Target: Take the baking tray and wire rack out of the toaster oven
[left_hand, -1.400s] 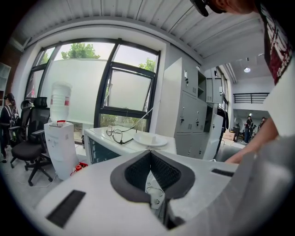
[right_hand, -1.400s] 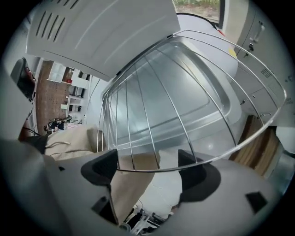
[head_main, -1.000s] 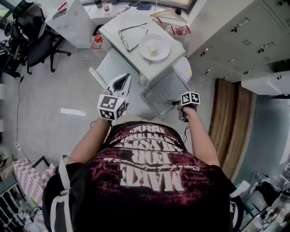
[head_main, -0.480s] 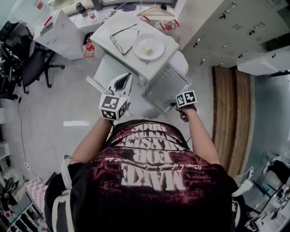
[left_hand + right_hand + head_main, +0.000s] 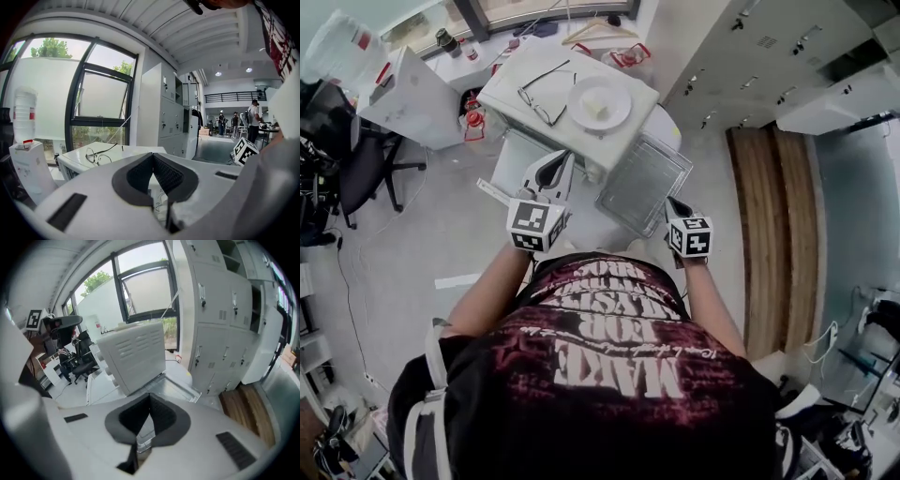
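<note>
Baking tray (image 5: 643,183) lies on the worktop (image 5: 668,128) beside the toaster oven (image 5: 567,94). Right tool (image 5: 676,208) has just clenched empty; left tool (image 5: 548,167) is clenched too (best reopened before reaching for any wire rack).

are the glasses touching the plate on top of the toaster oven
Apart. The head view shows a strip of bare white toaster oven top between the glasses and the plate.
</note>
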